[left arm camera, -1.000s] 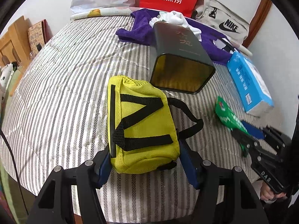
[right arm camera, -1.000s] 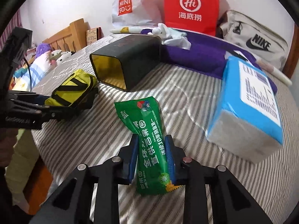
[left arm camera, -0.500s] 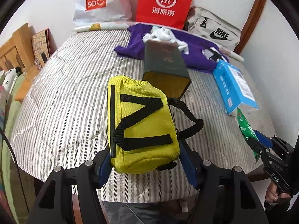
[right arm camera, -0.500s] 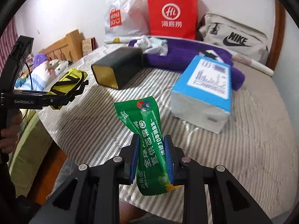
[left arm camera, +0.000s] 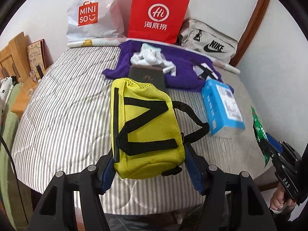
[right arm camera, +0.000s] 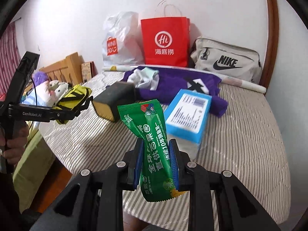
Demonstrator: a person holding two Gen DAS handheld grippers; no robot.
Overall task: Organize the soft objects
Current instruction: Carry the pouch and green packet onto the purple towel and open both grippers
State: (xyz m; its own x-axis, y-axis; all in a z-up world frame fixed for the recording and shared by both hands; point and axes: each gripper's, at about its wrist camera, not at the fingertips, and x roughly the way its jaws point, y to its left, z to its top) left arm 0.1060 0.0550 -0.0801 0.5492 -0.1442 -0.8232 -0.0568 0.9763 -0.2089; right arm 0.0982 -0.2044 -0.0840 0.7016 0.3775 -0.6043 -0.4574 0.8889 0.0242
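Note:
My left gripper (left arm camera: 149, 170) is shut on a yellow pouch (left arm camera: 144, 129) with black straps and holds it in the air above the striped bed (left arm camera: 63, 115). The pouch (right arm camera: 74, 96) and left gripper (right arm camera: 63, 113) also show at the left of the right wrist view. My right gripper (right arm camera: 156, 163) is shut on a green snack packet (right arm camera: 152, 140), lifted above the bed's near edge. In the left wrist view that packet (left arm camera: 259, 132) hangs at the far right. A dark open box (right arm camera: 113, 100) lies on its side on the bed, partly hidden behind the pouch in the left wrist view.
A blue tissue pack (right arm camera: 187, 113) lies mid-bed. Purple cloth (right arm camera: 173, 88) with a white rag (right arm camera: 144, 78) covers the far side. A red paper bag (right arm camera: 165, 42), a white plastic bag (right arm camera: 119, 42) and a grey Nike bag (right arm camera: 227, 61) line the wall. Soft toys (right arm camera: 53, 88) sit left.
Both grippers have risen off the bed with their loads. The pouch and the packet were resting low on the cover a second ago; the bed now appears farther below.

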